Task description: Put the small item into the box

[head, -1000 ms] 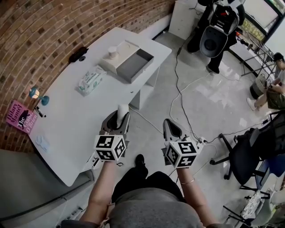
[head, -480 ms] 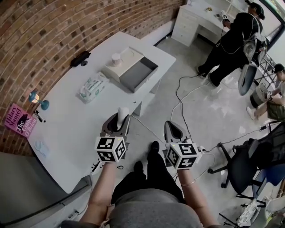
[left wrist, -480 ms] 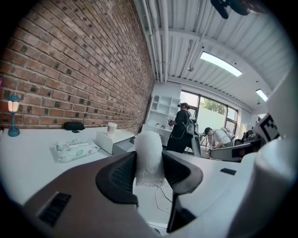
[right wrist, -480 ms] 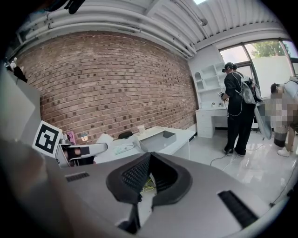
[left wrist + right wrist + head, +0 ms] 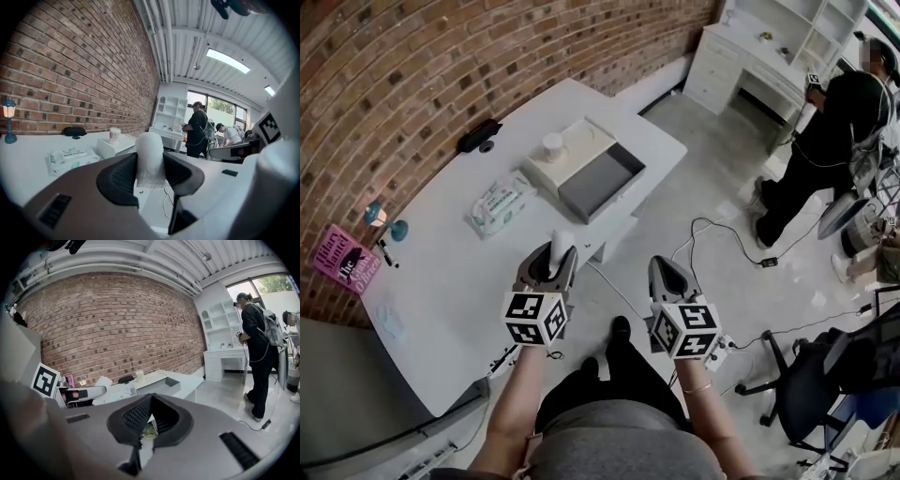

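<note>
The left gripper (image 5: 555, 258) pinches a small white item (image 5: 561, 240) upright between its pads. They hide the item's lower end, and beyond a clear wrapping it is hard to make out what it is. It hangs over the right edge of the desk (image 5: 450, 262), well apart from the open grey box (image 5: 600, 176) at the far right corner. The right gripper (image 5: 668, 274), off the desk over the floor (image 5: 712, 300), has its jaws pressed together on nothing. The white desk stands along a brick wall (image 5: 441, 56). Cables (image 5: 712, 230) trail across the pale floor, where one person (image 5: 825, 141) stands. The desk carries one box, one cup (image 5: 551, 144), one pack of wipes (image 5: 499, 201), one small lamp (image 5: 375, 216) and one pink book (image 5: 342, 258).
</note>
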